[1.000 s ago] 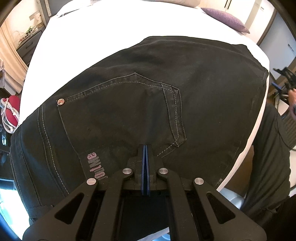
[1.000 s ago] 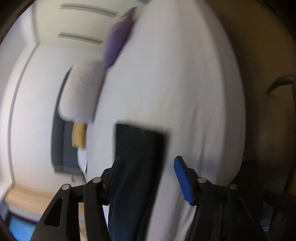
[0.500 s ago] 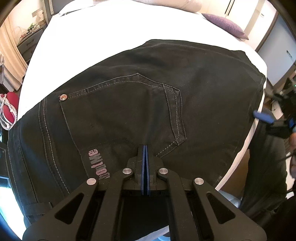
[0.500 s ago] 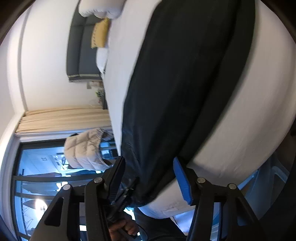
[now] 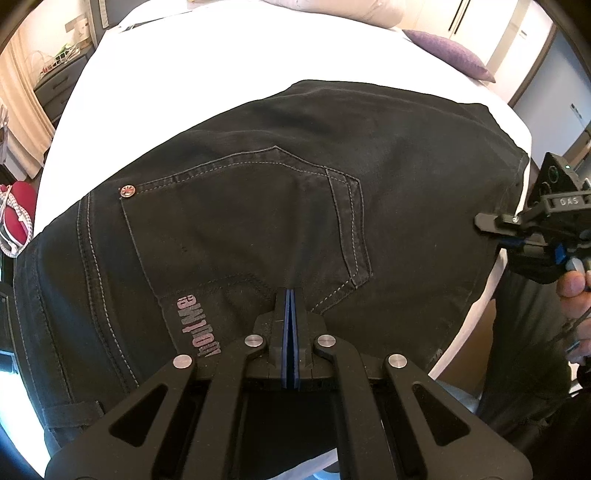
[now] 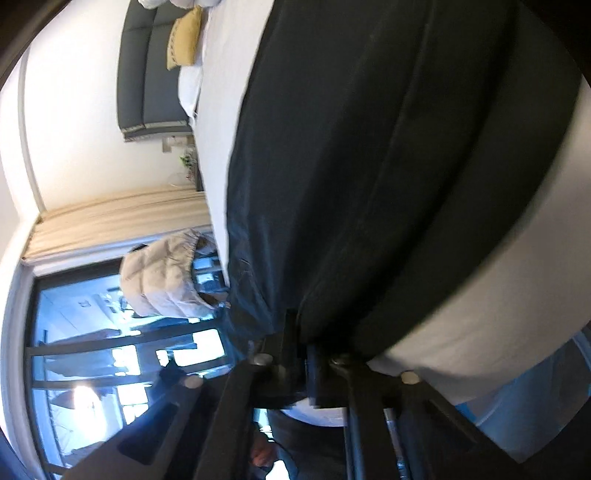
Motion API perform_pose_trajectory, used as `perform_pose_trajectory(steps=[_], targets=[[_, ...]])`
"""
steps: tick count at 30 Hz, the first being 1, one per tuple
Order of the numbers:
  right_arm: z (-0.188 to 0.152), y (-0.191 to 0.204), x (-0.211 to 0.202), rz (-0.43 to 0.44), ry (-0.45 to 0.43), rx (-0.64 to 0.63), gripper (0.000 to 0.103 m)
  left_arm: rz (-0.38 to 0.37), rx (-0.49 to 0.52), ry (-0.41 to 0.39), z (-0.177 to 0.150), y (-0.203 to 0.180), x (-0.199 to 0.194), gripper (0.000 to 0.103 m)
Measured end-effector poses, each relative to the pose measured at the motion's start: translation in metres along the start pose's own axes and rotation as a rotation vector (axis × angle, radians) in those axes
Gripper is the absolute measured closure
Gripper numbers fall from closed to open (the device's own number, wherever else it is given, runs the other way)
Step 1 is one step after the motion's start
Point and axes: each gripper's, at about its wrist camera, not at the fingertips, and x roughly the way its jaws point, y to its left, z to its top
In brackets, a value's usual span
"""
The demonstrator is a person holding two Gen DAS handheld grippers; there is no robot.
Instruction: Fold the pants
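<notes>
Black jeans point(image 5: 280, 192) lie back side up on a white bed point(image 5: 192, 59), with a stitched back pocket and pink lettering facing me. My left gripper point(image 5: 290, 291) is shut, its blue pads together, pinching the cloth just below the pocket where creases run to the tips. My right gripper point(image 5: 495, 232) sits at the jeans' right edge by the bed's side, held by a hand point(image 5: 576, 291). In the right wrist view the right gripper point(image 6: 301, 334) is shut on the dark edge of the jeans point(image 6: 369, 166), which stretch away across the sheet point(image 6: 498, 314).
A purple cushion point(image 5: 447, 55) and a pale pillow point(image 5: 332, 7) lie at the bed's far end. A drawer unit point(image 5: 55, 81) and a red object point(image 5: 18, 206) stand left of the bed. A person in a pale quilted jacket point(image 6: 162, 277) stands by the window.
The right gripper swung in from beside the bed to the jeans' edge and its jaws shut on the cloth. The left gripper stayed shut in place.
</notes>
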Motion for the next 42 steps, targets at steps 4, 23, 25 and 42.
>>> perform_pose_trajectory(steps=[4, 23, 25, 42], targets=[[-0.011, -0.008, -0.003, -0.014, 0.004, 0.004, 0.099, 0.002, 0.012, 0.009, -0.001, 0.0, -0.003, 0.103], [-0.029, 0.027, 0.067, -0.01, 0.194, -0.122, 0.098, 0.017, 0.001, 0.013, -0.02, 0.013, -0.023, 0.103], [-0.029, 0.023, 0.067, -0.005, 0.194, -0.111, 0.099, 0.017, 0.0, 0.012, -0.022, 0.013, -0.024, 0.103], [0.037, -0.04, -0.051, 0.076, -0.228, 0.086, 0.099, -0.003, 0.002, 0.017, -0.023, 0.017, -0.022, 0.103]])
